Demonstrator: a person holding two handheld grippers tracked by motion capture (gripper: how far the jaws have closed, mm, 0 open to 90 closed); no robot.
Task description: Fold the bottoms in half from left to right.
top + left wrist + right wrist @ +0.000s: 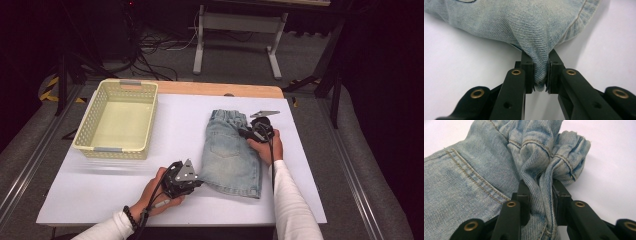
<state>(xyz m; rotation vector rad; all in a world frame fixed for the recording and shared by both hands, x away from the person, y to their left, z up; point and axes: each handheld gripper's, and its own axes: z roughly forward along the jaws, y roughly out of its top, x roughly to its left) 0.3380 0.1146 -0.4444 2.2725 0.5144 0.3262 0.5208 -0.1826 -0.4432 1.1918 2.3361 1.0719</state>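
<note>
Grab step: denim shorts [231,152] lie flat on bench [100,195], R of basket [120,120]. Left tool [540,78] pinches hem, right tool [541,202] pinches waistband. Next, prob.: lift both together, keep fabric taut.

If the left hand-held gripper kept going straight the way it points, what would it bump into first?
The denim shorts. The left hand-held gripper already pinches their hem, so going on would probably just push deeper into the bunched fabric.

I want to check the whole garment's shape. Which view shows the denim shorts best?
The high view: the denim shorts lie whole on the white table. The left gripper view shows a pinched hem corner, the right gripper view the bunched waistband.
</note>
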